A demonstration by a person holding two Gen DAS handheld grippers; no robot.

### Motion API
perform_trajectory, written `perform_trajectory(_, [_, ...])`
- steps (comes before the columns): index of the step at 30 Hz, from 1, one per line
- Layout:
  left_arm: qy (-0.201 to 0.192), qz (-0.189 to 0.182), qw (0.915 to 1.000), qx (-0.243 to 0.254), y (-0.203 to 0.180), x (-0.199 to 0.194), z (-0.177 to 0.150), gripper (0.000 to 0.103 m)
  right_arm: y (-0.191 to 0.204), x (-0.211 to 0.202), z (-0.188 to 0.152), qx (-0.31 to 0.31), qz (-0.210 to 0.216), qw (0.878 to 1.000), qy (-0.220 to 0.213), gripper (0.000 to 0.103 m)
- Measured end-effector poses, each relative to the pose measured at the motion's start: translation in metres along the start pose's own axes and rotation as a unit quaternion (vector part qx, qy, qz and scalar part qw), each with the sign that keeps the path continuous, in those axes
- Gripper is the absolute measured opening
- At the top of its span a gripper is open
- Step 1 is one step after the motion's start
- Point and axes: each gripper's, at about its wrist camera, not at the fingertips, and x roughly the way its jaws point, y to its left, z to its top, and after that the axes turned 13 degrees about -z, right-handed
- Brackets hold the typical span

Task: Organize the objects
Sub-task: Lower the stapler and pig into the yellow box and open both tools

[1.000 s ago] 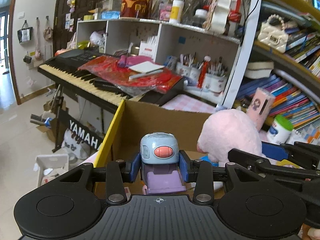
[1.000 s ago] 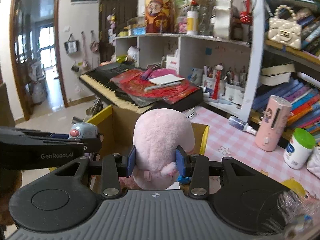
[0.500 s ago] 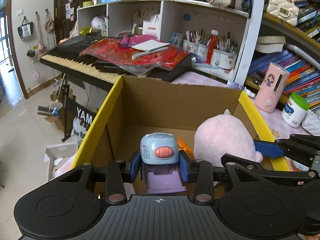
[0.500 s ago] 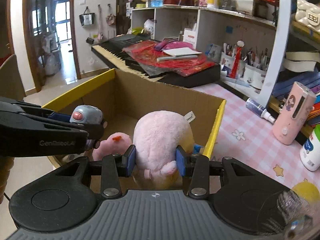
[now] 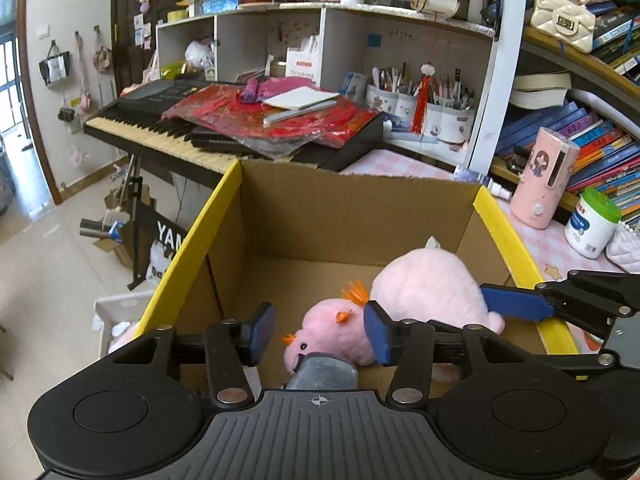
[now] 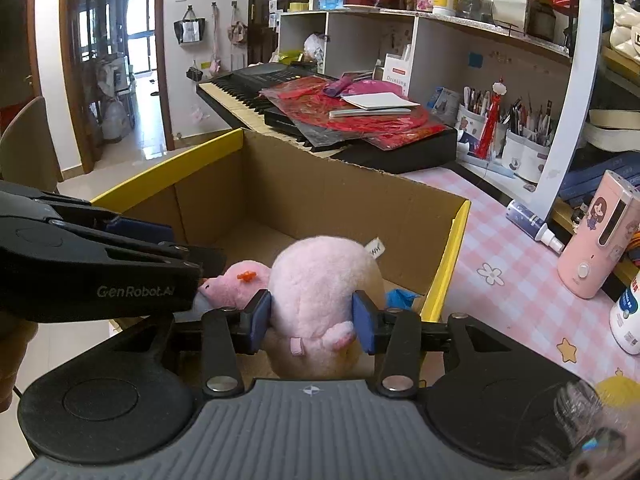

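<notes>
An open cardboard box (image 5: 352, 216) with yellow flaps stands in front of me; it also shows in the right wrist view (image 6: 340, 196). My left gripper (image 5: 318, 334) is open over the box. The blue-grey robot toy (image 5: 324, 374) lies below it, free of the pads. A small pink plush with orange spikes (image 5: 332, 328) lies on the box floor, also visible in the right wrist view (image 6: 240, 284). My right gripper (image 6: 312, 320) is shut on a big pink plush (image 6: 320, 284), low inside the box at its right side; the plush shows in the left wrist view (image 5: 428, 288).
A keyboard (image 5: 180, 128) with red bags on it stands behind the box. On the pink checked table (image 6: 516, 280) to the right are a pink bottle (image 6: 600, 232), a white jar (image 5: 592, 224) and a yellow object (image 6: 616, 392). Shelves with books and pen cups are at the back.
My left gripper has opened and the robot toy has dropped out of it into the box. Both grippers have moved lower into the box; the right one still holds the big plush.
</notes>
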Motion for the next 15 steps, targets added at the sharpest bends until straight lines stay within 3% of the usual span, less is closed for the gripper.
perform_trajectory(5, [-0.024, 0.011, 0.9996, 0.01, -0.006, -0.013, 0.001, 0.066, -0.002, -0.009, 0.0, -0.001, 0.0, 1.0, -0.021, 0.058])
perform_trajectory(9, [-0.045, 0.002, 0.999, -0.002, -0.006, -0.027, 0.003, 0.073, -0.003, -0.024, 0.002, 0.006, -0.016, 0.999, -0.046, 0.068])
perform_trajectory(15, [-0.075, -0.005, 0.9971, -0.005, -0.006, -0.049, 0.001, 0.086, -0.006, -0.048, 0.004, 0.038, -0.057, 0.996, -0.064, 0.068])
